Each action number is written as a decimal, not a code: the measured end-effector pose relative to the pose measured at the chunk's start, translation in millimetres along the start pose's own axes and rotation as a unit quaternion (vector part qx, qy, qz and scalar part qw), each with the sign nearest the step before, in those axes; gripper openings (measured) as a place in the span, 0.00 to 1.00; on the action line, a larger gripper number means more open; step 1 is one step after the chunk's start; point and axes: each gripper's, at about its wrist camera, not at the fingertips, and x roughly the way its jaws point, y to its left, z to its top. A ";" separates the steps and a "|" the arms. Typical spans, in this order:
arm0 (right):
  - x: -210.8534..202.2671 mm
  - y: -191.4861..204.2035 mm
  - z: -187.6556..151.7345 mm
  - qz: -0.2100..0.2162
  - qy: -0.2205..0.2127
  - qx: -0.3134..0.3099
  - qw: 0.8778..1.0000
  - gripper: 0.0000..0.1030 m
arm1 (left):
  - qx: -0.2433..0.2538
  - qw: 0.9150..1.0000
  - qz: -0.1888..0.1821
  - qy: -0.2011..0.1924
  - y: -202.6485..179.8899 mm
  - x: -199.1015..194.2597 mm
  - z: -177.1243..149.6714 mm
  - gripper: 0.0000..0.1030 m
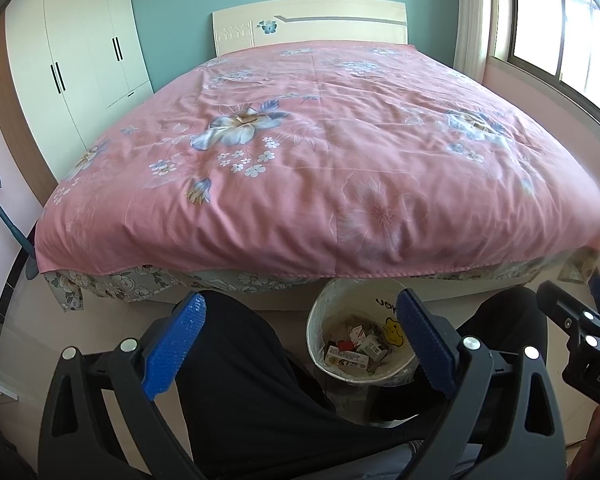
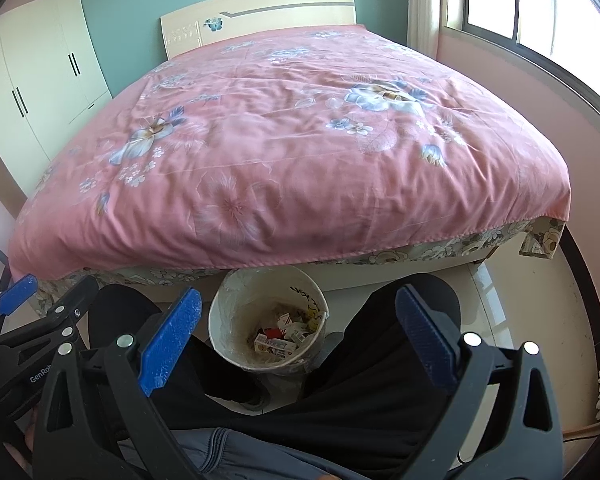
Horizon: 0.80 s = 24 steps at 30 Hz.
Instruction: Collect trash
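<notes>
Hovering low over the person's dark-trousered legs (image 1: 252, 360), the left gripper (image 1: 300, 340) has its jaws spread wide, nothing in them. The trash bin (image 2: 220, 320) sits on the floor between the knees, just against the bed's near edge, boxes and wrappers (image 2: 280, 338) inside. The right gripper (image 2: 298, 340) gapes empty too, bare floor (image 2: 520, 320) to its right.
</notes>
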 end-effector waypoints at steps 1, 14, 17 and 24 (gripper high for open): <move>-0.7 -0.6 0.0 0.000 -0.001 -0.001 1.000 0.93 | 0.000 1.000 0.000 0.000 -0.4 -0.1 -0.6 0.95; -0.8 -2.1 2.0 0.001 -0.004 -0.007 1.000 0.93 | 0.007 1.000 -0.001 0.000 -3.8 -0.2 0.0 0.95; -1.1 -1.5 1.8 0.001 -0.004 -0.007 1.000 0.93 | 0.006 1.000 -0.001 0.002 -3.9 -0.4 0.2 0.95; -1.8 -0.9 2.4 0.001 -0.006 -0.008 1.000 0.93 | 0.007 1.000 -0.001 -0.001 -4.0 -1.0 0.6 0.95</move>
